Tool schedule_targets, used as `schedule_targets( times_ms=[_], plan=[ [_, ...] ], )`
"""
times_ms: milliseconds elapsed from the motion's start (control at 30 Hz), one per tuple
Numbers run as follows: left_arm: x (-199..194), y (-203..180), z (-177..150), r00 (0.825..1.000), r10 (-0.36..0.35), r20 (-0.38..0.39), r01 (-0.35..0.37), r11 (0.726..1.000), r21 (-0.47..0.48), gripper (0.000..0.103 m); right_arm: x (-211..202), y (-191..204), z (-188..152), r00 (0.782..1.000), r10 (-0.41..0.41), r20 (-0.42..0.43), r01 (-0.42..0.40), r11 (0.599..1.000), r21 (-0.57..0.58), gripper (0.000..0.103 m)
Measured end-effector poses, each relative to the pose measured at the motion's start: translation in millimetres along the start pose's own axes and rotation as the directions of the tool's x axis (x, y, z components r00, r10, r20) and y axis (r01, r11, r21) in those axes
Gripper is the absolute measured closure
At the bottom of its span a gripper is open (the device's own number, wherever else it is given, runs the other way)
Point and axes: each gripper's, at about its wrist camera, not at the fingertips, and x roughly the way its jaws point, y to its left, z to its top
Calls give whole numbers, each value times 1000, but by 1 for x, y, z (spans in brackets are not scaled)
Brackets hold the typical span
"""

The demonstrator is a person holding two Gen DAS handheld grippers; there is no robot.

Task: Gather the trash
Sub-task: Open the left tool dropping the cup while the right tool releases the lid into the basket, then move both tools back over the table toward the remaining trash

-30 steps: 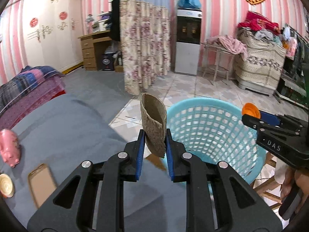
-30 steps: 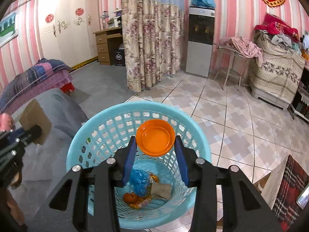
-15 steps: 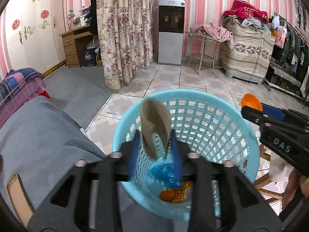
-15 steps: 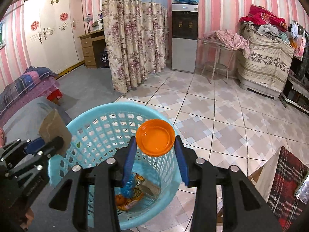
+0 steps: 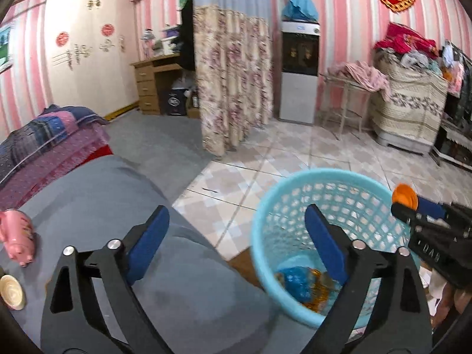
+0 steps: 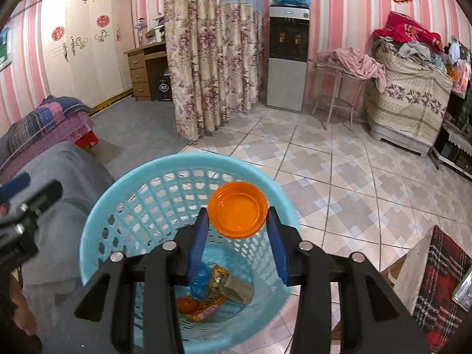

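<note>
Left gripper: jaws have just been opening and now stand spread wide, nothing is seen between them. Its blue pads are clear of everything; one sits over the grey cover, the other over the basket mouth. Release of its piece is judged done

Right gripper: pinched on the orange lid, which is gripped by its rim on both sides and held face-on above the open basket. From the left wrist view the same lid is seen edge-on, just past the far rim

Blue basket is stood on the tiled floor right beside the cover's edge. At its bottom a brown cardboard piece is lying beside a yellow wrapper, a blue wrapper and an orange item; all are touching or overlapping

Step in hand, as judged: lid drop is pending on the right side. Lid is already over the opening, so only a widening of the jaws is called for, no reposition expected. Risk: lid is light and round, a bounce off the rim is possible

On the grey cover, well apart from the basket, a pink pig figure and a small round cream dish are left. Whether either counts as trash cannot be told

Beyond: floral curtain, water dispenser, clothes pile against the striped wall
</note>
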Motion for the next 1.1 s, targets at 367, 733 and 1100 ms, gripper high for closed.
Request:
schedule_targets(
  times_ms=[367,733,1100],
  plan=[
    [-21,40,-10,996,88,9,-87,995,-56,10,6,40,-5,999,41,-7,-42,998,-49,56],
    [-47,71,-15,988,156,21,-153,983,-98,6,-9,54,-2,997,61,45,-59,997,-59,16],
    [-77,106,-32,975,220,18,-215,967,-137,6,-24,85,-6,992,105,72,-96,988,-124,14]
  ],
)
